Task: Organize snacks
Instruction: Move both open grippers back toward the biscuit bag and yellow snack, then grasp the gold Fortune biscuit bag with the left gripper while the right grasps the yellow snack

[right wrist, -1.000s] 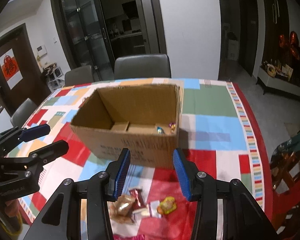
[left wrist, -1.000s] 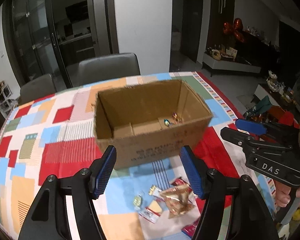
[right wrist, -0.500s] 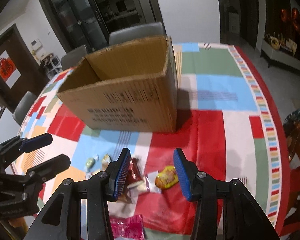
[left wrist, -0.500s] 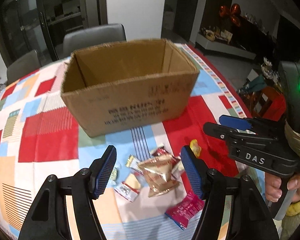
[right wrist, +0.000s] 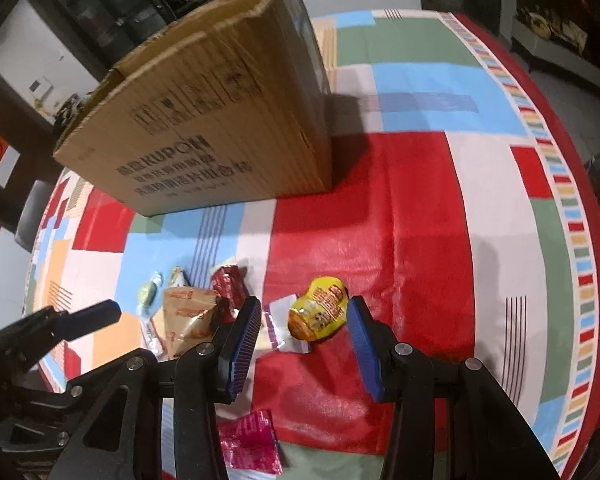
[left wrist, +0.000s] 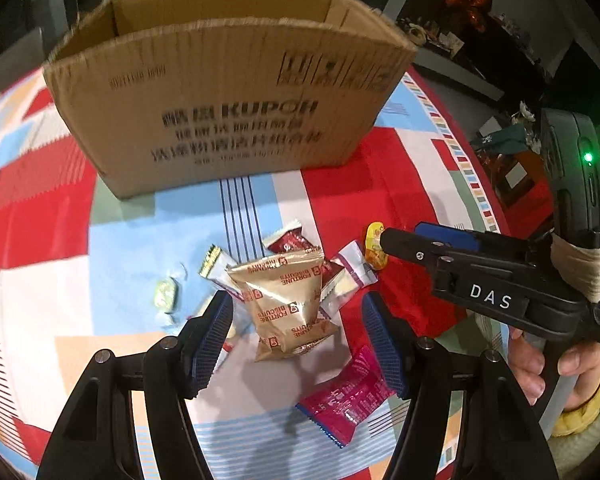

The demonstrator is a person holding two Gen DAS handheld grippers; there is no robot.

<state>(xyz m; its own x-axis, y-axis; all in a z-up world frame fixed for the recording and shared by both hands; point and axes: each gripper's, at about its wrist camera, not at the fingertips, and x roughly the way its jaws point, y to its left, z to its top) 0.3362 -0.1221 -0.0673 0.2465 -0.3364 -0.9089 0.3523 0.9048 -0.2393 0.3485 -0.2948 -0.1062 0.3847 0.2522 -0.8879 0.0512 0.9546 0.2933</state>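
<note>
Nearest the left gripper (left wrist: 298, 334), whose jaws stand spread with nothing between the pads, lies the gold biscuit packet (left wrist: 290, 306), framed by the two fingers and sitting on top of a white wrapper (left wrist: 350, 278) at its 2 o'clock. If the pads close here they could catch that wrapper too, or the puffy packet could squirt out. The pink packet (left wrist: 346, 398) at 5 o'clock lies just beside the right finger and could be nudged aside.

The right gripper (right wrist: 304, 334) is likewise released, its jaws straddling the yellow jelly cup (right wrist: 319, 314). The cup's rounded, glossy body looks slippery, so a pinch off its middle may pop it away across the tablecloth (right wrist: 420, 220). The two grippers work close together over one small heap, so a bump between them is a risk.

Farther off at 12 o'clock stands the cardboard box (left wrist: 228, 92), the likely goal. Its wall is tall, so a low carry could clip the rim and drop a snack outside
</note>
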